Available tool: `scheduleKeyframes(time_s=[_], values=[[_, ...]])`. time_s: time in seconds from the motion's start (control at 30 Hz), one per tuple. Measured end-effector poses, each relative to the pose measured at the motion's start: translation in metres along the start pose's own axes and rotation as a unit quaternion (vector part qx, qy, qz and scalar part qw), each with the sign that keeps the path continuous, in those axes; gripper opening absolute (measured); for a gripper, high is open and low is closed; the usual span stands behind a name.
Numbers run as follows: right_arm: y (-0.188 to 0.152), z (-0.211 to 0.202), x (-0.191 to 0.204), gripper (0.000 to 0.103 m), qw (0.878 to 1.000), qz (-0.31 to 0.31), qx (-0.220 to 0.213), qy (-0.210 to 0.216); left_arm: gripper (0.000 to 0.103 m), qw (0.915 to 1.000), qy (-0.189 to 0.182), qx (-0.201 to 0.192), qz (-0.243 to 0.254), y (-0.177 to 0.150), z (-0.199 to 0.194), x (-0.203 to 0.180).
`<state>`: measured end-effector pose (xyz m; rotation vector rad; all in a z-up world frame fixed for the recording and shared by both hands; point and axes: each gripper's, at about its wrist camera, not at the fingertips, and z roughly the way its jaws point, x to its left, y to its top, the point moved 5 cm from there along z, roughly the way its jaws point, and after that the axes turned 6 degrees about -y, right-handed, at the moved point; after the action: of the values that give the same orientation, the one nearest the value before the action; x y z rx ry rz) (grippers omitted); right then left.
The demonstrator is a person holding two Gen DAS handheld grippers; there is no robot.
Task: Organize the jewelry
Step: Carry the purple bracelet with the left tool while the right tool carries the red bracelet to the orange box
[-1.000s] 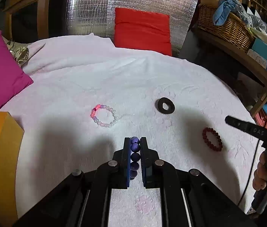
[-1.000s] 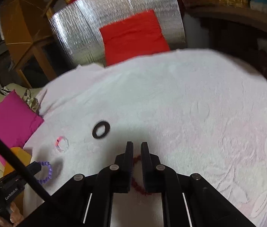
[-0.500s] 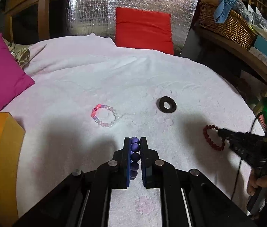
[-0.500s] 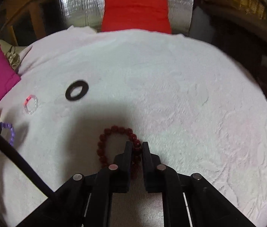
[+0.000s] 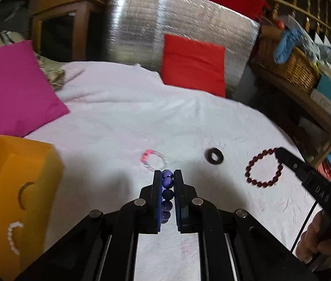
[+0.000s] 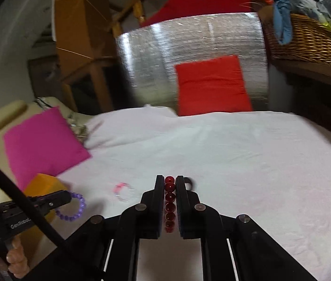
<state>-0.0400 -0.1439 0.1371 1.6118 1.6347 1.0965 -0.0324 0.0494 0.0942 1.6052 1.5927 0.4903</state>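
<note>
Left wrist: left gripper point(image 5: 167, 176) clamped on purple bracelet point(image 5: 167, 194). Orange box point(image 5: 13, 187) at left already holds a few pieces. Pink bracelet point(image 5: 154, 161) and black ring point(image 5: 214, 156) lie loose on white cloth point(image 5: 142, 117).

Right wrist: right gripper point(image 6: 170, 179) clamped on red bracelet point(image 6: 169, 205), lifted. Roughly midway, I'd judge. Cushions, foil panel behind.

Three bead bracelets: purple point(image 5: 167, 196), dark red point(image 5: 264, 168), pale pink point(image 5: 154, 161), one black ring point(image 5: 214, 156), one orange box point(image 5: 13, 187), two cushions point(image 5: 193, 64)
</note>
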Motion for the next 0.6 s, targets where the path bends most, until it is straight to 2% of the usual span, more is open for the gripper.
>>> scheduleKeyframes(time_s=[0.13,0.3,0.5,0.6], values=[[-0.004,0.003,0.043,0.01,0.999,-0.014,-0.003,0.038,0.009,0.9992,0.02,-0.02,-0.028,0.002,-0.026,0.024],[-0.005,-0.003,0.094,0.01,0.995,-0.018,-0.009,0.098,0.01,0.9942,0.071,-0.061,-0.053,0.002,-0.067,0.059],[-0.021,-0.006,0.159,0.011,0.986,-0.038,0.004,0.163,0.009,0.9778,0.172,-0.096,-0.073,-0.008,-0.105,0.114],[-0.03,-0.007,0.19,0.01,0.98,-0.048,0.014,0.191,0.009,0.9712,0.203,-0.096,-0.08,-0.011,-0.109,0.138]])
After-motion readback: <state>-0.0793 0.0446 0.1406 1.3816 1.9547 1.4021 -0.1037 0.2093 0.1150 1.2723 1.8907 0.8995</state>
